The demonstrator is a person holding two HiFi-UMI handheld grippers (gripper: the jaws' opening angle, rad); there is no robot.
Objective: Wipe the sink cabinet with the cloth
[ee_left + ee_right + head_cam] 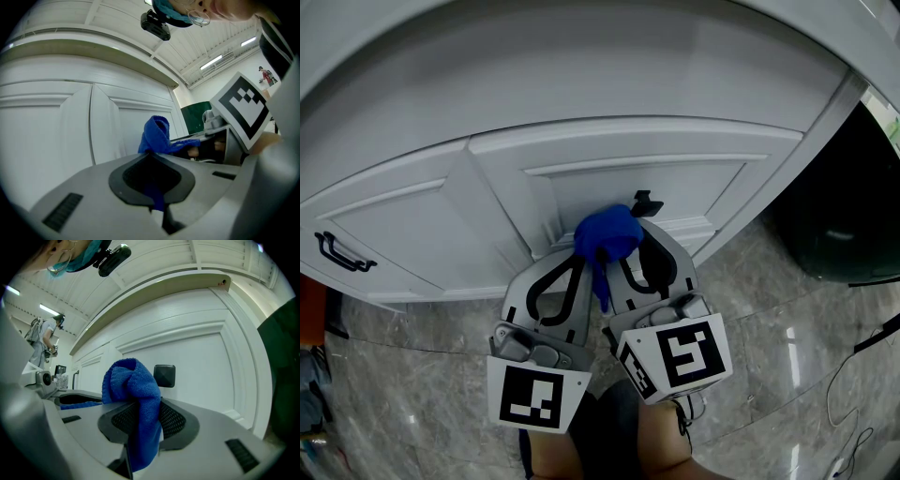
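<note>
A bright blue terry cloth [607,234] was bunched into a rounded wad against the white sink cabinet [675,178], low on the right-hand door, with a narrow tail hanging down. Both claws were pinching it: the left gripper [565,267] was pressed together on a thin strip of it, and the right gripper [642,253] was closed on a thicker fold. The head view alone showed a black bar handle [342,253] on the left door, the grey marble floor [787,356] and a dark bulky object [844,216] beside the cabinet's right edge. Only the right gripper view showed a square black knob [164,375] just behind the cloth, and a person [44,341] standing far off. Flat white panel lay free above and to the right of the cloth; the raised door frame ran close below it
</note>
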